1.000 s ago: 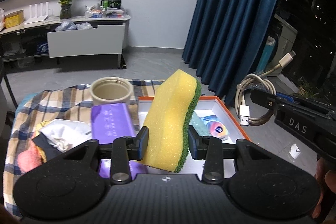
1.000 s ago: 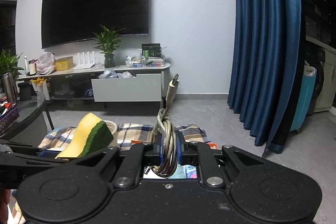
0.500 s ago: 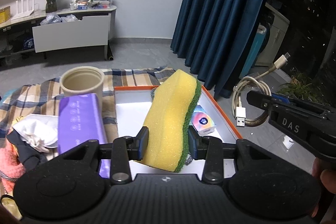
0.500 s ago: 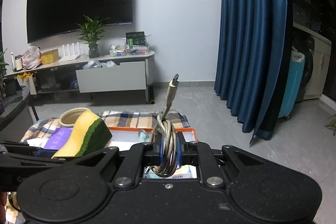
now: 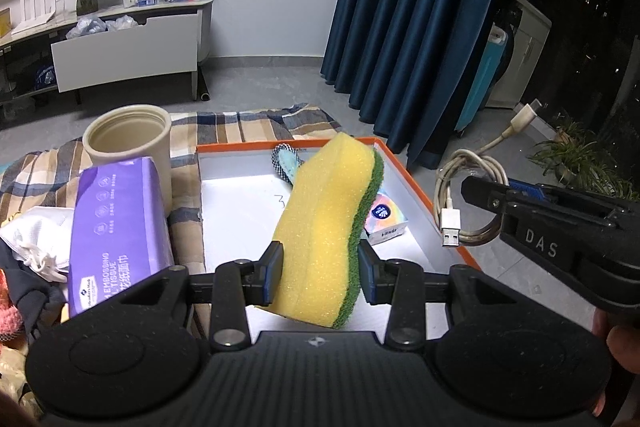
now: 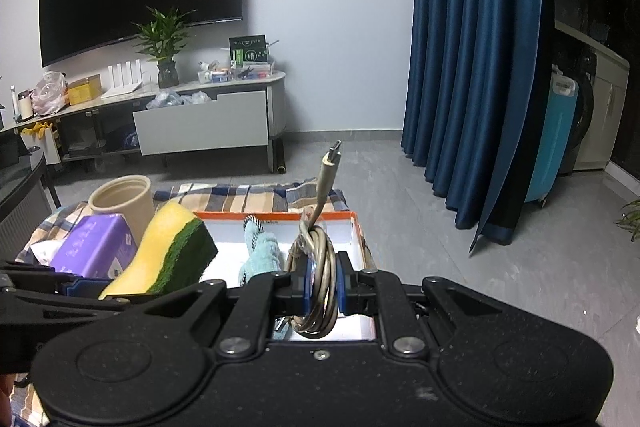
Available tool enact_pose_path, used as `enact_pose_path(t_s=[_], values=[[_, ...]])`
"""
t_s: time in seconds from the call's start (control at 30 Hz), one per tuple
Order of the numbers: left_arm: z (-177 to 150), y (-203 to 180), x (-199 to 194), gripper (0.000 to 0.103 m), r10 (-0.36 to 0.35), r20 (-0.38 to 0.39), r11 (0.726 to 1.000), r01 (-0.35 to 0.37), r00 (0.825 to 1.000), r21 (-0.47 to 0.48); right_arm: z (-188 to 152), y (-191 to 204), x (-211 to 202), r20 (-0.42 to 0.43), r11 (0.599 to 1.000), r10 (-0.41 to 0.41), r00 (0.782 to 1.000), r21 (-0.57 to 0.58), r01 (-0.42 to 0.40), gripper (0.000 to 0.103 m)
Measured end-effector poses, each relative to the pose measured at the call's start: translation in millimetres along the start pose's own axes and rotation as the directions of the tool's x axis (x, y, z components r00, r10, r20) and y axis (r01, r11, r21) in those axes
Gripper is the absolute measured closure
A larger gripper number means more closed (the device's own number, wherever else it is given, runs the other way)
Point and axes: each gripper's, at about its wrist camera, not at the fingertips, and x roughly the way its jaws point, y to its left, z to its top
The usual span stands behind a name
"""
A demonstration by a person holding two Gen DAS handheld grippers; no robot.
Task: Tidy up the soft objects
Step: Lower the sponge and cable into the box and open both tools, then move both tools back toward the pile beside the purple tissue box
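My left gripper (image 5: pixel 320 273) is shut on a yellow sponge with a green scouring side (image 5: pixel 324 223) and holds it above the white tray with an orange rim (image 5: pixel 404 171). My right gripper (image 6: pixel 322 281) is shut on a coiled beige USB cable (image 6: pixel 320 279), over the tray's right side; it also shows in the left wrist view (image 5: pixel 466 203). In the tray lie a light-blue cloth (image 6: pixel 260 255) and a small tissue packet (image 5: pixel 386 223).
A purple tissue pack (image 5: pixel 116 227), a beige cup (image 5: pixel 128 143) and a white mask with crumpled cloths (image 5: pixel 32 239) lie on the plaid cloth (image 5: pixel 248 121) left of the tray. A TV cabinet (image 6: pixel 200 123) and blue curtain (image 6: pixel 472 67) stand beyond.
Both grippers have moved forward and tilted down over the tray, still holding the sponge and the cable. More of the tray's inside shows now.
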Motion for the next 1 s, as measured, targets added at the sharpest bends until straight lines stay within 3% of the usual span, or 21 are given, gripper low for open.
enact_pose_path(t_s=[0.4, 0.63, 0.87, 1.0], values=[[-3, -7, 11, 0.063, 0.013, -0.024, 1.0, -0.012, 1.0, 0.016, -5, -2, 12, -0.034, 1.0, 0.017, 0.999, 0.008, -0.017, 0.086], [-4, -10, 15, 0.061, 0.001, -0.055, 1.0, 0.0, 0.999, 0.026, -3, -6, 8, -0.026, 1.0, 0.021, 0.999, 0.015, -0.021, 0.056], [-6, -14, 11, 0.061, -0.015, -0.064, 0.999, 0.017, 0.998, 0.035, 0, -8, -1, -0.003, 1.0, -0.001, 1.0, 0.022, 0.001, 0.054], [-6, -16, 7, 0.053, -0.021, -0.053, 0.999, 0.023, 0.998, 0.033, 2, -5, -7, 0.015, 1.0, 0.001, 1.0, 0.018, -0.002, 0.054]])
